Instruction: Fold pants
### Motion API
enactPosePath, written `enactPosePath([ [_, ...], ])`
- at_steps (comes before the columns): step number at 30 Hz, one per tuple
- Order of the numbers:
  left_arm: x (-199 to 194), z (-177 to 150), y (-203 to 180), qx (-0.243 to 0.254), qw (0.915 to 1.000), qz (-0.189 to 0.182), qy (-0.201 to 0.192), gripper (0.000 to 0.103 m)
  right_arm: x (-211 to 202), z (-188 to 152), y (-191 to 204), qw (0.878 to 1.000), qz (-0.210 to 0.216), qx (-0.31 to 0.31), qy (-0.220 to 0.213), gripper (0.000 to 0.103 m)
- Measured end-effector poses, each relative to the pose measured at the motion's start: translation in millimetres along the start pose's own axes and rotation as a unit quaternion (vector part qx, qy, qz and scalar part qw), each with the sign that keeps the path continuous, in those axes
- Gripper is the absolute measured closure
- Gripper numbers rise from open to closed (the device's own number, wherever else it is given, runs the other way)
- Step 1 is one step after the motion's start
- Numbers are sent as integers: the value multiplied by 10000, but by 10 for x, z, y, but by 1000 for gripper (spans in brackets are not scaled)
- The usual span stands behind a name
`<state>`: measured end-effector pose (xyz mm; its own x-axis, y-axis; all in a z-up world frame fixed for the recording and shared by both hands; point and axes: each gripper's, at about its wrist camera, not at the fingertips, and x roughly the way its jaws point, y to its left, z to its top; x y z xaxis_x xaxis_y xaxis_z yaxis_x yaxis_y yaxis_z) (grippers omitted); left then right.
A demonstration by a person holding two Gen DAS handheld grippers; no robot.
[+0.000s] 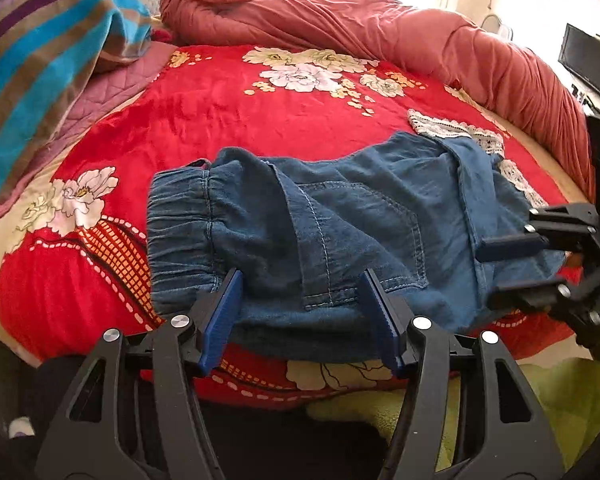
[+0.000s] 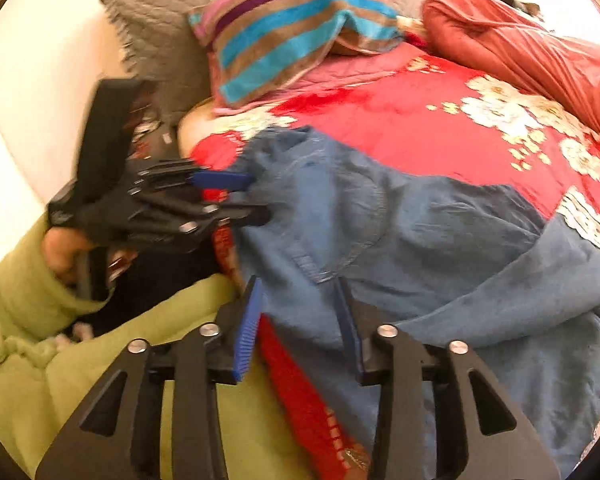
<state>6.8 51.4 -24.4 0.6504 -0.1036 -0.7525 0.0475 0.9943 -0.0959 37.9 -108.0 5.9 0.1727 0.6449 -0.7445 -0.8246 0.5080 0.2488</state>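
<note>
The blue denim pants with an elastic waistband (image 1: 332,232) lie on the red bedspread with white flower print (image 1: 228,116), near its front edge. In the left wrist view the gathered waistband is on the left side, and white lace trim (image 1: 456,130) shows from under the far right end of the pants.

The left gripper (image 1: 300,280) has its two blue-padded fingers spread apart, one on each side of the near edge of the pants, close to the waistband. The denim is between the fingers, but they do not press on it.

The right gripper (image 2: 298,288) also has its fingers apart, with a fold of denim between them. In the left wrist view it comes from the right and its fingers reach over the right end of the pants; I cannot tell if they touch the cloth.

Far on the bed there is a rolled brick-red quilt (image 1: 380,28), and on the far left a striped pillow in turquoise, brown and purple (image 1: 40,68). A light green fleece cloth (image 2: 100,360) is at the near edge, below the bedspread.
</note>
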Motion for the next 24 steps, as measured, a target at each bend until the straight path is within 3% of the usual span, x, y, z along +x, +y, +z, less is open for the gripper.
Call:
enactPosePath([
  [4,17,-36,-43,140,9999,48,-21,45,326,-81,-75,9977,-252,169,609,58],
  [9,19,-40,-105,258,9996,41,-43,34,336,-68,-121,9979,-125,278,568,57],
  [18,-208,27,-209,359,9986,176,-356,10,-84,15,-122,9995,-123,286,16,39],
  [24,-332,69,-259,323,9973,362,-552,10,-329,64,-293,9972,-487,479,-313,27],
])
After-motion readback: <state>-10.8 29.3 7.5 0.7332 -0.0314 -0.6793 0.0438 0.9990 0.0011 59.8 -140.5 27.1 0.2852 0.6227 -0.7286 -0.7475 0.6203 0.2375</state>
